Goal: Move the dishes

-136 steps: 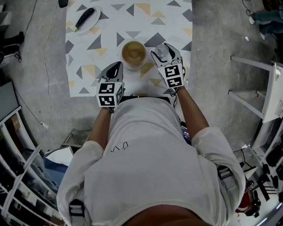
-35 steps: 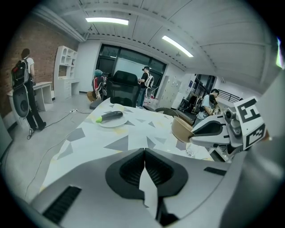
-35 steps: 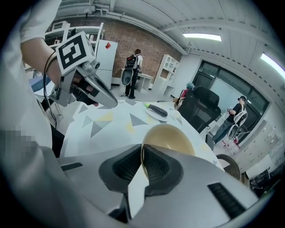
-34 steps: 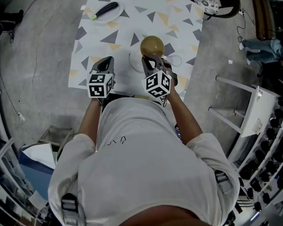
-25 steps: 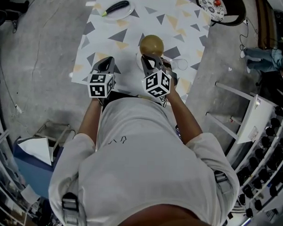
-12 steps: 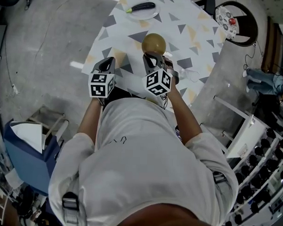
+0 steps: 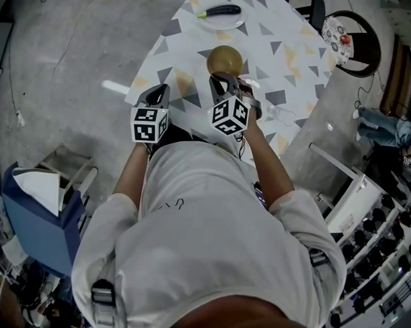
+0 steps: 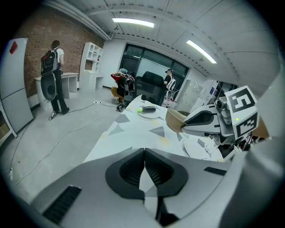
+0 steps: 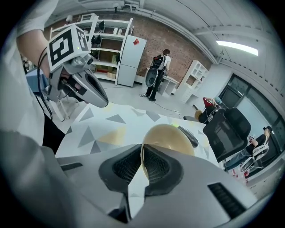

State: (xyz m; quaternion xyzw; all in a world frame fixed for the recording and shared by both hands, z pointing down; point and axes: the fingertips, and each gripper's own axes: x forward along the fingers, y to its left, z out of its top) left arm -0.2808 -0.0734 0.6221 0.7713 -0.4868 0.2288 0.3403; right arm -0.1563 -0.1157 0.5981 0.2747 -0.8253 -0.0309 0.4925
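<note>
My right gripper (image 7: 220, 77) is shut on the rim of a tan bowl (image 7: 224, 59), held up over the triangle-patterned table (image 7: 176, 38). In the right gripper view its pads (image 9: 153, 165) pinch the wall of the bowl (image 9: 171, 138). To the left of it, my left gripper (image 7: 163, 92) hangs shut with nothing in it; its jaws (image 8: 144, 152) touch. From the left gripper view I see the right gripper (image 8: 205, 120) carrying the bowl (image 8: 175, 120). A white plate with a dark vegetable (image 7: 222, 12) lies at the table's far end.
A second white plate (image 8: 196, 149) lies on the table below the bowl. Clear crumpled wrap (image 7: 280, 115) sits near the table's right edge. A round-seated chair (image 7: 348, 34) stands far right, a blue chair (image 7: 35, 218) left, a white rack (image 7: 346, 192) right. People stand in the room (image 8: 53, 75).
The bowl, earlier resting on the white plate, is now off the table in my right gripper. Both grippers have shifted across the table together, and the table has swung round in the head view.
</note>
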